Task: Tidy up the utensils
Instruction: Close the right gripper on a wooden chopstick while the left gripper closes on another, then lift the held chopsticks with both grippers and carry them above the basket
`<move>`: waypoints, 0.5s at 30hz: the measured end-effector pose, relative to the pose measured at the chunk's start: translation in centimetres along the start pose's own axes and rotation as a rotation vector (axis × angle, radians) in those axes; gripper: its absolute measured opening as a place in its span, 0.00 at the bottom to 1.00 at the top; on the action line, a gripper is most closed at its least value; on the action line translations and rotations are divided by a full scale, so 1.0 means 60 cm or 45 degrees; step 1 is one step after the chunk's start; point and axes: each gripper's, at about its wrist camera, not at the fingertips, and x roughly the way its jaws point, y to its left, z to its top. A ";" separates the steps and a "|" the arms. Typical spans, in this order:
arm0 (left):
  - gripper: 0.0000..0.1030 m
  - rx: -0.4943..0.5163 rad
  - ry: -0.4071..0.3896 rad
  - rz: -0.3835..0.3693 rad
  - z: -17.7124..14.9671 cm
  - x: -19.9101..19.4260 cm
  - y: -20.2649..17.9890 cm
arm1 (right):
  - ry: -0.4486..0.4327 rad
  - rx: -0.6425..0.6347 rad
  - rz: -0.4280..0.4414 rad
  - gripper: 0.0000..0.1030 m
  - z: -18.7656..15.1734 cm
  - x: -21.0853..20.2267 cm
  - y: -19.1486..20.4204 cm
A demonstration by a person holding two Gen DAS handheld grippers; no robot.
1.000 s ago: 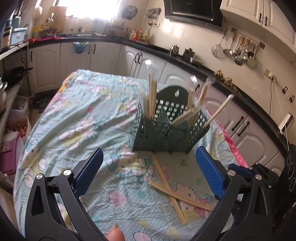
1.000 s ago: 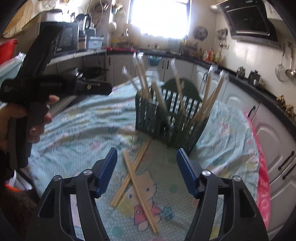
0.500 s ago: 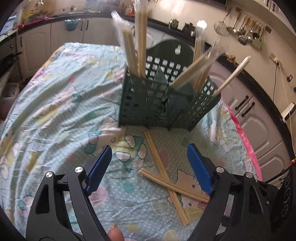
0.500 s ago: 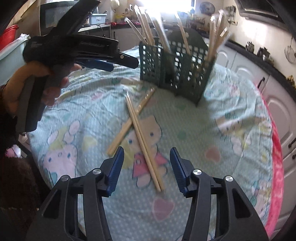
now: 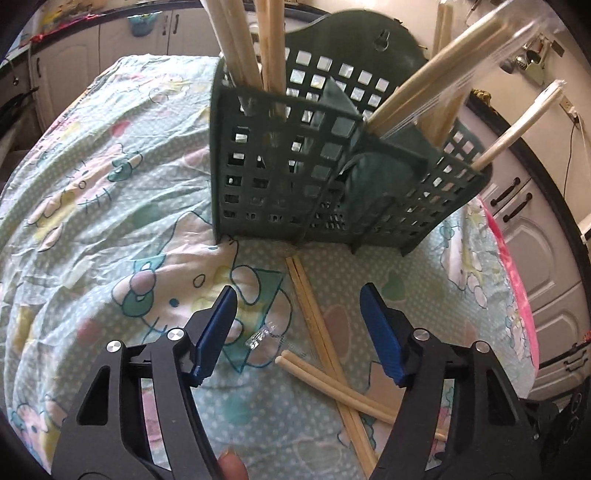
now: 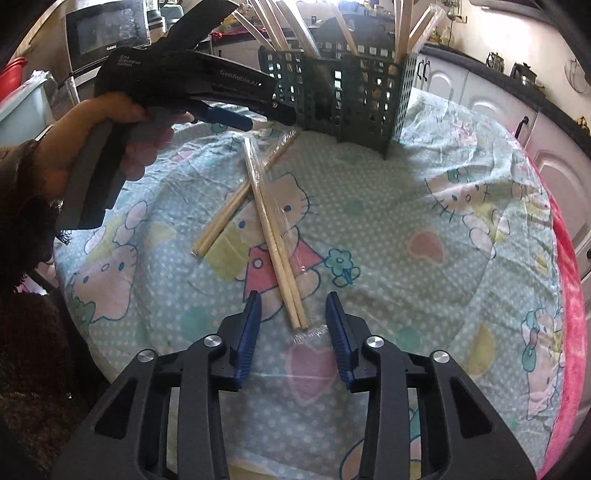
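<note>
A green slotted basket (image 5: pixel 277 166) stands on the cartoon-print tablecloth with several wrapped chopstick pairs upright in it. Two more wrapped pairs lie crossed in front of it. My left gripper (image 5: pixel 297 299) hangs low over the pair that runs from the basket's foot (image 5: pixel 314 306). Its jaws are closing, with that pair between the fingers but untouched. My right gripper (image 6: pixel 293 299) straddles the near end of the other pair (image 6: pixel 273 236). Its jaws are also closing, and the pads stand clear of the sticks. The right wrist view shows the left gripper (image 6: pixel 247 122) near the basket (image 6: pixel 351 85).
A hand (image 6: pixel 110 140) holds the left gripper at the left. The tablecloth (image 6: pixel 424 192) drops off at a pink edge (image 6: pixel 569 280) on the right. White cabinets (image 5: pixel 535 229) stand behind, with a microwave (image 6: pixel 107 33) at the back left.
Both grippers have come down and closer to the crossed chopsticks. Both pairs of jaws have narrowed, the right more than the left. The basket now looms larger in the left wrist view.
</note>
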 end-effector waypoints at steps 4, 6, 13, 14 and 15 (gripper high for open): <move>0.53 -0.010 0.031 0.028 0.002 0.021 -0.001 | 0.007 -0.005 -0.002 0.19 0.000 -0.002 -0.004; 0.52 -0.013 0.038 0.042 0.003 0.029 -0.002 | 0.010 -0.012 0.004 0.12 -0.002 -0.006 -0.006; 0.49 0.041 0.064 0.136 0.008 0.046 -0.019 | 0.027 -0.043 -0.031 0.06 -0.009 -0.032 -0.017; 0.45 0.053 0.066 0.159 0.008 0.048 -0.022 | 0.025 -0.046 -0.046 0.06 -0.010 -0.039 -0.019; 0.44 0.062 0.068 0.177 0.008 0.050 -0.025 | 0.024 -0.047 -0.061 0.06 -0.010 -0.046 -0.023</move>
